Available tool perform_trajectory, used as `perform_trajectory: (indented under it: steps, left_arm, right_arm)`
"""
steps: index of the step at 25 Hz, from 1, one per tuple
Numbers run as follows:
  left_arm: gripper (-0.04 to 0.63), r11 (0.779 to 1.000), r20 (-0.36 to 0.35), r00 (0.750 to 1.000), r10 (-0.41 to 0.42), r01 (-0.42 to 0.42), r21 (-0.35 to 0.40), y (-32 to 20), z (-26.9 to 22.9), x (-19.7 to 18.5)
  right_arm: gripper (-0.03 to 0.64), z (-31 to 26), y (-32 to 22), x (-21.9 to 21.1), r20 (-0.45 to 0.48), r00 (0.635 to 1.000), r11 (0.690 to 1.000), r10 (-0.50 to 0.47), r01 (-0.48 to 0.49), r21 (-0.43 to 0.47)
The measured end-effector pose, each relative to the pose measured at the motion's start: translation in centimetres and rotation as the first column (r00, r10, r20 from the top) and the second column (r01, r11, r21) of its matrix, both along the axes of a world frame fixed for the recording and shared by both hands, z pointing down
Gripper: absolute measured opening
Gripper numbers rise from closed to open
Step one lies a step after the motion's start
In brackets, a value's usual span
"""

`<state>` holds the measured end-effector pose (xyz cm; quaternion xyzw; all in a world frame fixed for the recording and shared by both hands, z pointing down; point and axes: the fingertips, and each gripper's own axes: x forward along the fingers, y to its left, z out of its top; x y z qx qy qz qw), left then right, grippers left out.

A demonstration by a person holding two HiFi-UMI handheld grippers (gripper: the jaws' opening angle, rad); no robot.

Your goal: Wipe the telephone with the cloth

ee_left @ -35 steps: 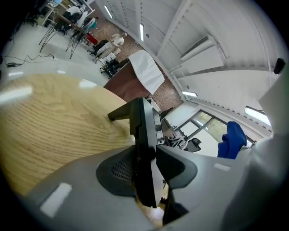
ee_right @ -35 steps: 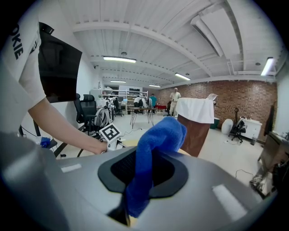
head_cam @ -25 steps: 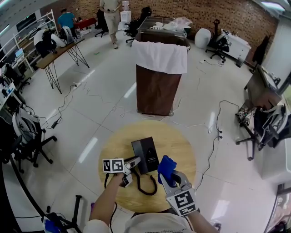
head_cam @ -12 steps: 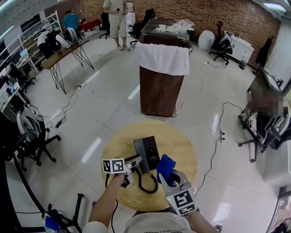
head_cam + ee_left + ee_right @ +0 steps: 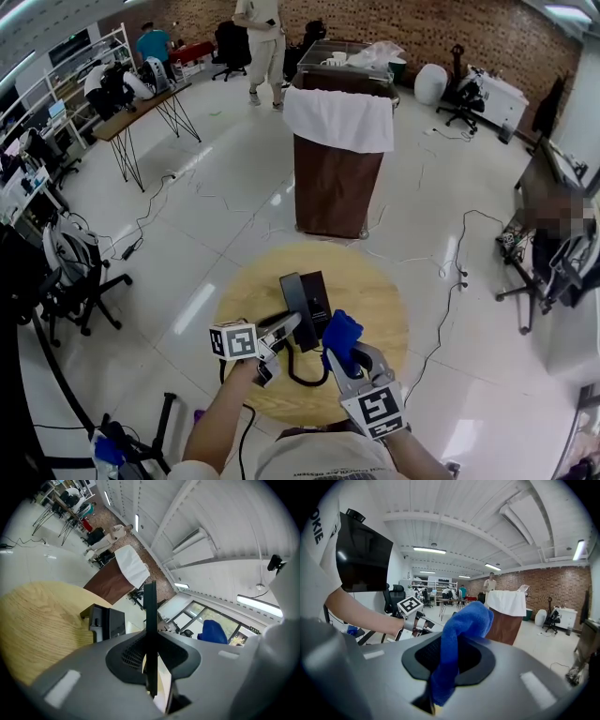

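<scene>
Cloth [image 5: 461, 634] clamped beside the telephone [image 5: 307, 298]

The telephone, a black box, rests on the round wooden table [image 5: 370, 291], a little left of its middle in the head view. A black cord [image 5: 302, 377] loops across the tabletop on the near side of it.

The right hand-held gripper [image 5: 345, 358] is clenched on the blue cloth, which bunches up out of its jaws. In the head view the cloth sits just right of the telephone's near corner. Whether the two touch cannot be told.

The left hand-held gripper [image 5: 287, 327] reaches in from the left, with its tips at the telephone's near left edge. Its jaws have just been closing, and a thin black strip [image 5: 150, 634] stands edge-on between them, gripped. Which part of the telephone this strip is cannot be made out. In the left gripper view the telephone's body lies on the wood beyond the jaws, apart from the strip.

Past the table, on the pale floor, stands a brown stand [image 5: 337, 183] with a white sheet [image 5: 339, 120] draped over its top.
</scene>
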<state>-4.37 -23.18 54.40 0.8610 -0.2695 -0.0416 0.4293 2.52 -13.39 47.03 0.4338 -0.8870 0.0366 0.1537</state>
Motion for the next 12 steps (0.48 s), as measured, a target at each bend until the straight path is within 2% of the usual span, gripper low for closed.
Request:
perform_trajectory:
  steps: [7,12]
  left_arm:
    - [0.061,0.997,-0.051,0.999,0.006,-0.002,0.075,2.3,-4.2,0.8]
    - [0.061,0.996,-0.076,0.997,0.016,-0.01,0.083,4.2,-5.7,1.4]
  right_arm:
    - [0.061,-1.0,1.7,-1.2,0.02,1.0,0.999,-0.024,0.023,0.041]
    - [0.061,-1.2,2.7,-1.8,0.023,0.999,0.998,-0.039,0.038,0.06]
